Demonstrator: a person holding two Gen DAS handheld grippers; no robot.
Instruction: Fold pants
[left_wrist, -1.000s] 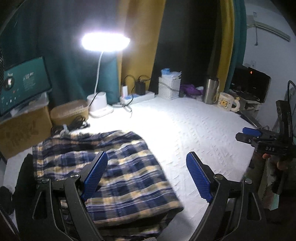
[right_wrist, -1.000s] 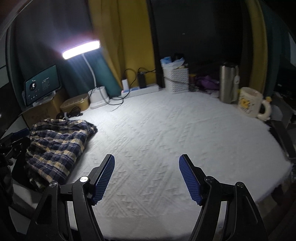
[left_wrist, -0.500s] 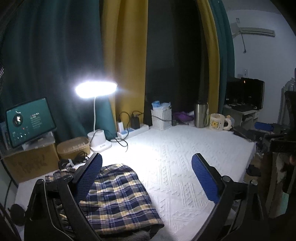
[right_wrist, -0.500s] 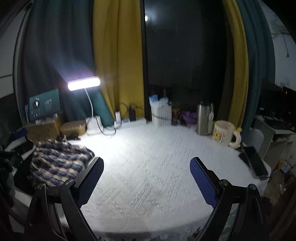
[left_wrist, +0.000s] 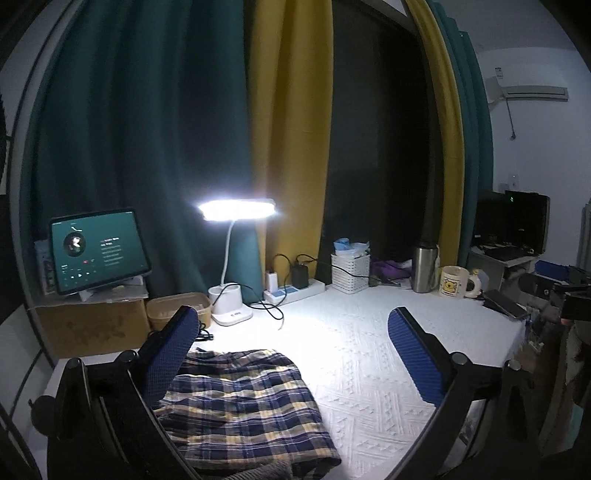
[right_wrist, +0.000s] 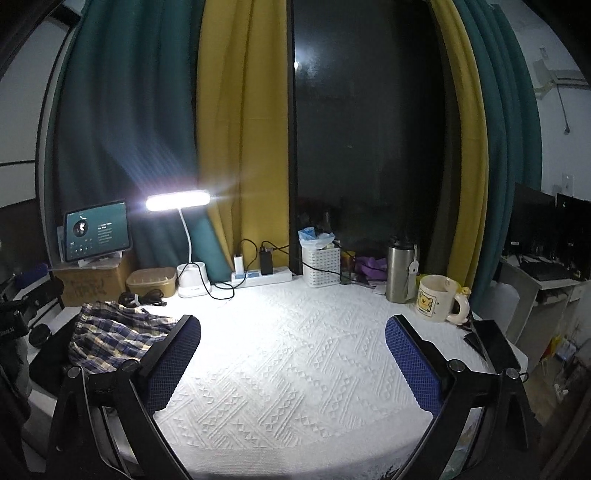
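Blue and yellow plaid pants lie folded in a pile on the left part of the white textured table cover. They also show in the right wrist view at the table's left edge. My left gripper is open and empty, raised above and behind the pants' right edge. My right gripper is open and empty above the middle of the table, well right of the pants. The right gripper also shows at the right edge of the left wrist view.
Along the back stand a lit desk lamp, a tablet on a cardboard box, a tan lidded box, a power strip, a white basket, a steel flask and a mug. A phone lies at the right edge.
Both grippers have lifted and tilted up away from the table, so the pants now sit lower and farther in both views. Both jaws stayed open.
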